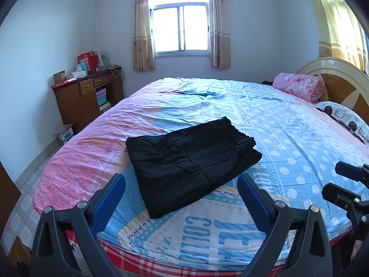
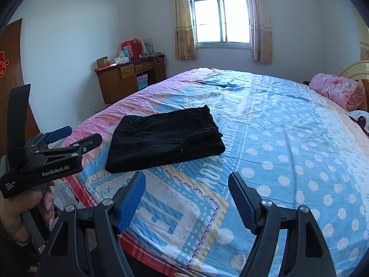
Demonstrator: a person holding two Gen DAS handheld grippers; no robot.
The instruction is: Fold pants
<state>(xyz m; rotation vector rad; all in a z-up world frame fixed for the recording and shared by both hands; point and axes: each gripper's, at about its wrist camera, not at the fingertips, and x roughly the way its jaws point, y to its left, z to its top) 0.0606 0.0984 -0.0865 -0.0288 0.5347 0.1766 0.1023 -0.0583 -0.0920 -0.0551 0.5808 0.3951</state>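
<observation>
The black pants (image 1: 191,166) lie folded into a compact rectangular bundle on the bed (image 1: 288,138), resting on the patterned blue, pink and white bedsheet (image 2: 276,150) near the foot-side edge, with the gathered waistband end turned toward the window (image 1: 181,28). A patch pocket shows on the top layer. The left tool (image 1: 181,184) is held above the bed's near edge with its two blue-padded fingers spread wide apart and nothing between them; the pants sit just beyond its tips, not touched. The right tool (image 2: 186,182) is likewise wide open and empty, over the sheet to the right of the pants and apart from them. In the right wrist view the left tool's black body appears at the left, gripped by the person's left hand (image 2: 20,207). A rolled pink floral blanket (image 1: 297,86) and a spotted pillow (image 1: 343,117) lie by the headboard (image 1: 341,78). A wooden cabinet (image 1: 87,97) loaded with boxes and bags stands in the far corner, beside the curtains (image 1: 141,37).
</observation>
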